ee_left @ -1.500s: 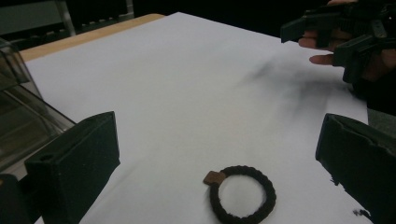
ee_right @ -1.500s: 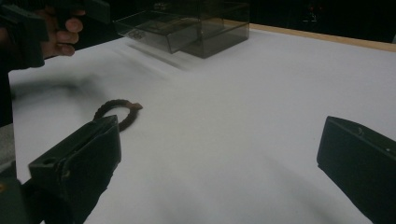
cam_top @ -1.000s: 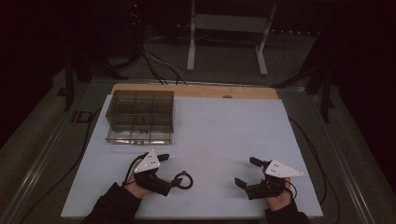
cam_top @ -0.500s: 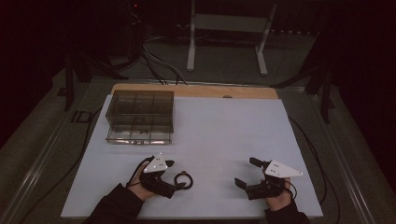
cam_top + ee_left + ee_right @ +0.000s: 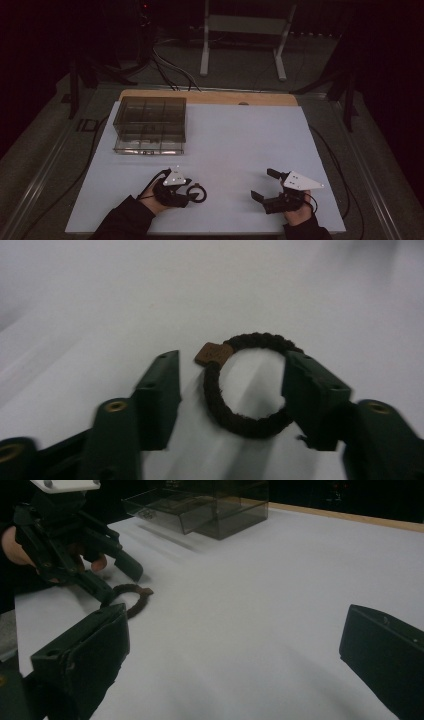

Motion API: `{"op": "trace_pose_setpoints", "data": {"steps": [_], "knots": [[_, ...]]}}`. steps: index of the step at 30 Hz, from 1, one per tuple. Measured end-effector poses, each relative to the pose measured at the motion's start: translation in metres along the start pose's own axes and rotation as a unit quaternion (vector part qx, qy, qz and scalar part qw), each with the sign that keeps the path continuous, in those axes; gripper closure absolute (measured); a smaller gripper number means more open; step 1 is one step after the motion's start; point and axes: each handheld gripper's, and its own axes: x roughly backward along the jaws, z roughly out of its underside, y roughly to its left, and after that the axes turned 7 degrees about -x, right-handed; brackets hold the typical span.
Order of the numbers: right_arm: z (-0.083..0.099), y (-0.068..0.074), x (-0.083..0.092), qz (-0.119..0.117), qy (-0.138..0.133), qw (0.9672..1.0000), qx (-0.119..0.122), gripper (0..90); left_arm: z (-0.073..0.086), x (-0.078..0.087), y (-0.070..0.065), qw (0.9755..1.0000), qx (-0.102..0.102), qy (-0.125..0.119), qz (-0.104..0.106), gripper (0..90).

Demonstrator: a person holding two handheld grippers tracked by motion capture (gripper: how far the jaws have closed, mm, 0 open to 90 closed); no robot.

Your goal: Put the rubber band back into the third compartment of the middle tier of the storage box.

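Hair tie [image 5: 245,385] lies flat on the white worktop [image 5: 240,140], between our left gripper's [image 5: 230,390] jaws, which have just been closing; right jaw touching, left jaw apart. We note a dark braided loop, brown tag.

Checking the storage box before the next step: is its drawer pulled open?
Yes, the drawer juts out from the clear box, toward the person.

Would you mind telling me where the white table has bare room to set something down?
The widest free patch lies right of the clear organiser box, up to the wooden edge strip. The middle between the left tool and right tool is also bare. It is crowded at front left, where the left tool straddles the dark hair tie.
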Motion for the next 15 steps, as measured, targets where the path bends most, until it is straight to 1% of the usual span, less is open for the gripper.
{"op": "trace_pose_setpoints", "data": {"steps": [1, 4, 5, 6, 7, 8, 10, 12, 15], "knots": [[0.0001, 0.0002, 0.0000, 0.001, 0.001, 1.0000, 0.001, 0.0, -0.0004, -0.0008, -0.0002, 1.0000, -0.001, 0.002, -0.004, 49.0], [-0.0001, 0.0002, 0.0002, 0.001, -0.001, 1.0000, 0.000, 0.0, -0.0010, -0.0017, 0.0000, 1.0000, -0.003, 0.000, -0.004, 56.1], [-0.0002, -0.0001, 0.0002, 0.000, -0.001, 1.0000, -0.001, 0.0, -0.0018, -0.0020, 0.0006, 0.9999, -0.005, 0.002, -0.011, 56.1], [0.0001, 0.0001, 0.0002, 0.001, 0.000, 1.0000, 0.001, 0.0, -0.0020, -0.0021, 0.0008, 0.9999, -0.006, 0.002, -0.012, 61.0], [0.0001, 0.0005, 0.0004, 0.001, 0.000, 1.0000, 0.002, 0.0, -0.0022, -0.0025, 0.0011, 0.9999, -0.007, 0.005, -0.015, 62.8], [-0.0001, 0.0007, 0.0006, 0.001, 0.000, 1.0000, 0.002, 0.0, -0.0021, -0.0027, 0.0016, 0.9999, -0.007, 0.005, -0.013, 65.2], [-0.0003, 0.0000, 0.0004, 0.001, -0.001, 1.0000, -0.001, 0.0, -0.0021, -0.0029, 0.0020, 0.9998, -0.005, 0.008, -0.017, 68.3], [0.0002, 0.0001, 0.0004, 0.001, 0.001, 1.0000, 0.001, 0.0, -0.0024, -0.0028, 0.0019, 0.9998, -0.008, 0.009, -0.014, 72.1], [-0.0001, -0.0002, 0.0002, 0.000, 0.000, 1.0000, 0.000, 0.0, -0.0028, -0.0030, 0.0021, 0.9998, -0.006, 0.012, -0.017, 75.9]]}}
